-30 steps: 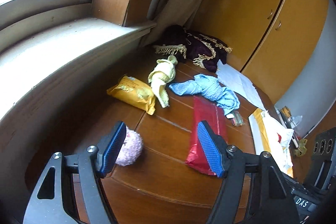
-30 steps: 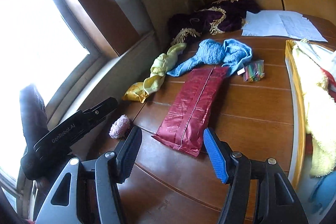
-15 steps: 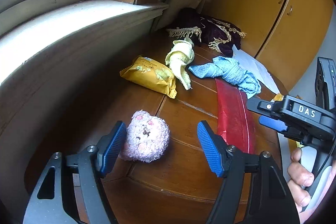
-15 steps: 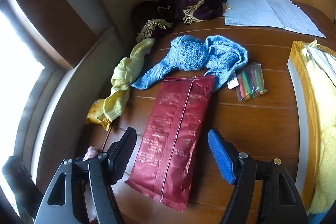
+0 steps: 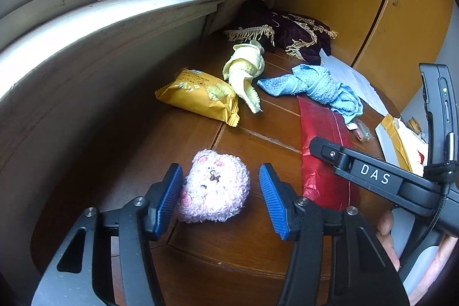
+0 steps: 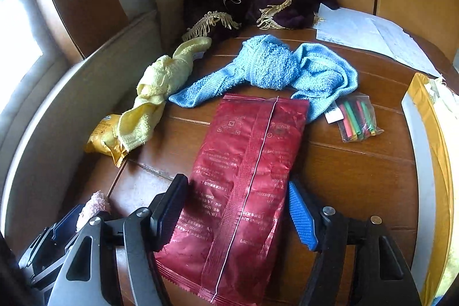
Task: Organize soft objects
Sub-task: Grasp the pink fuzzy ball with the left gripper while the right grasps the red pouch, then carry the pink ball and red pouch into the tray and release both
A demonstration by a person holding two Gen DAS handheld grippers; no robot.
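Observation:
A pink fluffy plush toy [image 5: 214, 187] lies on the wooden table between the blue pads of my open left gripper [image 5: 219, 201], close to the left pad. My open right gripper [image 6: 236, 215] straddles a red foil packet [image 6: 243, 179], its pads at the packet's long edges. Behind the packet lie a crumpled blue towel [image 6: 272, 68] and a knotted yellow cloth [image 6: 156, 88]. The yellow cloth [image 5: 245, 70] and blue towel [image 5: 315, 85] also show in the left wrist view. The plush [image 6: 93, 205] peeks in at the right view's lower left.
A yellow snack packet [image 5: 198, 93] lies by the window sill. A dark purple fringed cloth [image 6: 258, 5] sits at the back corner, white papers [image 6: 367, 33] beside it. A small bag of coloured sticks [image 6: 357, 116] lies right of the red packet. A yellow-edged tray [image 6: 430, 134] holds soft items.
My left gripper has closed in on the plush, which now sits between its pads. My right gripper has dropped over the red packet's near end.

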